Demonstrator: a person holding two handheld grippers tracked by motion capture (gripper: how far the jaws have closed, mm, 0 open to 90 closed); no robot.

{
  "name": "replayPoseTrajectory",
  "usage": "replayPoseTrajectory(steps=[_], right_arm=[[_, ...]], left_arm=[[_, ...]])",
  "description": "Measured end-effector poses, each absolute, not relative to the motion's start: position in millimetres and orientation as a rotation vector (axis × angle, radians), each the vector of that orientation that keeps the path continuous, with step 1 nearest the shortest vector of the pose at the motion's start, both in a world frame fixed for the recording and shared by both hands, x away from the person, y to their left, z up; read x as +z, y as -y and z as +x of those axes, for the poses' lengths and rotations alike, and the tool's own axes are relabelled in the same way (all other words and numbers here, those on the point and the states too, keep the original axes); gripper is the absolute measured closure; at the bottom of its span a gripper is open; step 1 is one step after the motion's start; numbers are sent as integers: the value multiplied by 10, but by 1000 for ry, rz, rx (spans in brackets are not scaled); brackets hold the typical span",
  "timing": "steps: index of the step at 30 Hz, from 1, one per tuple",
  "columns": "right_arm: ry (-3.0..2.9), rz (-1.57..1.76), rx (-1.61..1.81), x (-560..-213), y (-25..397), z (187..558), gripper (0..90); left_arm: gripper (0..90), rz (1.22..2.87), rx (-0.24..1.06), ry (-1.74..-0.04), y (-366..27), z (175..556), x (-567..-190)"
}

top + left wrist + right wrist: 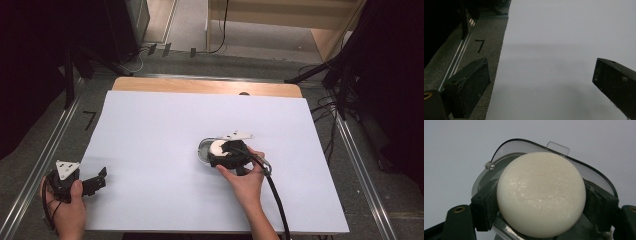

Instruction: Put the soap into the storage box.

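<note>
Round white soap bar (541, 194) clamped between right gripper (541, 202) jaws, above clear dish (506, 147) — left gripper (541, 85) jaws spread, empty, at sheet (564, 37) edge.

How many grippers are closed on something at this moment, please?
1. The right gripper, near the middle of the white table cover, is clamped on a round white soap bar over a clear case. The left gripper, at the table's left edge, is open.

Grey carpet floor (190, 62) with metal rails (37, 155), black stands (330, 70), pale wooden furniture (300, 20) beyond.
</note>
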State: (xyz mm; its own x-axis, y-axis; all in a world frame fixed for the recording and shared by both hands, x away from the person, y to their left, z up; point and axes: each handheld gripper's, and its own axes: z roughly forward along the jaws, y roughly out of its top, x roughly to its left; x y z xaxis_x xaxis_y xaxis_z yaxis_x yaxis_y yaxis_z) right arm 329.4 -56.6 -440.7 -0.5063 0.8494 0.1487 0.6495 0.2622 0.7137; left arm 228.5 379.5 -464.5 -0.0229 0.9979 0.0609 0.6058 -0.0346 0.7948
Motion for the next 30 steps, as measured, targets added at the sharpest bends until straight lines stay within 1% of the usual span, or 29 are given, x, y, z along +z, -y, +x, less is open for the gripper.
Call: replayPoseTrajectory(steps=[11,16,30], right_arm=[[-2258,1429,1083,-4442,587,3311,228],[-2233,1431,1103,-4406,614,3302,199],[-2197,1444,1133,-4332,695,3307,196]], left_arm=[[20,1700,895,-1679,-3793,2288,-4646],[20,1704,895,-1680,-3792,2288,-4645],[20,1712,889,-1678,-3791,2294,-4647]])
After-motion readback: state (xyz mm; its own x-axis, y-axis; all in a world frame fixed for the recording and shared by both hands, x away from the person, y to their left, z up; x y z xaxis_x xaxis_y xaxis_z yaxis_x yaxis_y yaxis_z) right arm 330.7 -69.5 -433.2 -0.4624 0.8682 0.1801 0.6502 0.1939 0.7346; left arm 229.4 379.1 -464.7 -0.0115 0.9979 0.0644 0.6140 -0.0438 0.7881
